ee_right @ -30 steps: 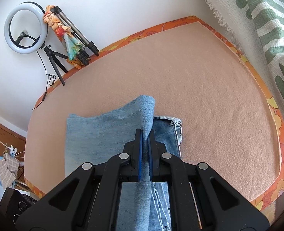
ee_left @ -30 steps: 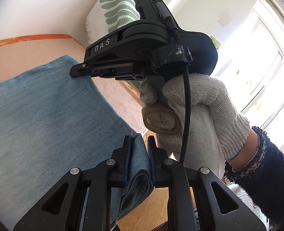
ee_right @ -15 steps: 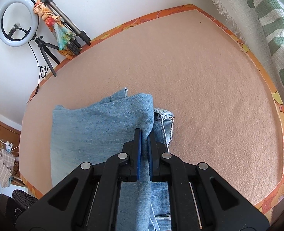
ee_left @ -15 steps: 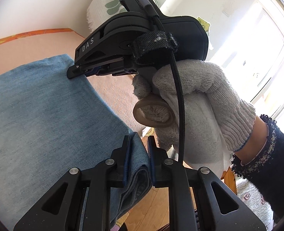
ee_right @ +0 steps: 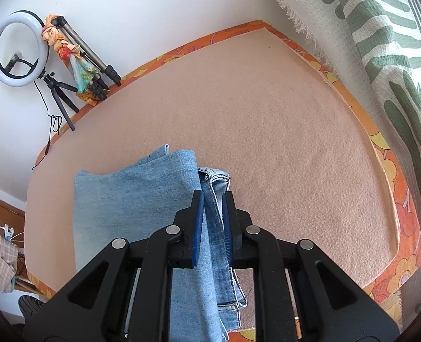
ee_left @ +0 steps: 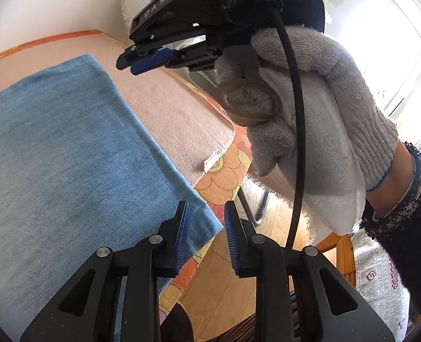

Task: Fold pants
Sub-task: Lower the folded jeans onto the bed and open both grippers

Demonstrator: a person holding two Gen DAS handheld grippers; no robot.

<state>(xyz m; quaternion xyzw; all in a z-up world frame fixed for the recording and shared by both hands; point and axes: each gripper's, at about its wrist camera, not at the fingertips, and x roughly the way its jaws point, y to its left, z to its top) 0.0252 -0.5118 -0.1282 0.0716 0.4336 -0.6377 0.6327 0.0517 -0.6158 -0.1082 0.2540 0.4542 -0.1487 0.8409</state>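
Left gripper [ee_left: 204,216] tilts downward, jaws just parted, off the folded pants [ee_left: 67,154] on the bed [ee_right: 267,119]; right gripper [ee_right: 212,208], gloved hand [ee_left: 310,108] gripping it, angles steeply down, jaws just loosened astride the denim edge.

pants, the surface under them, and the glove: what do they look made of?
Pants: light blue denim by the look, matte, faded, with a visible diagonal weave and stitched seams.
Surface: pinkish fleece-like cover, fuzzy nap; exact fibre unclear.
Glove: off-white knitted yarn, probably cotton, with ribbed loops and a blue-edged cuff.
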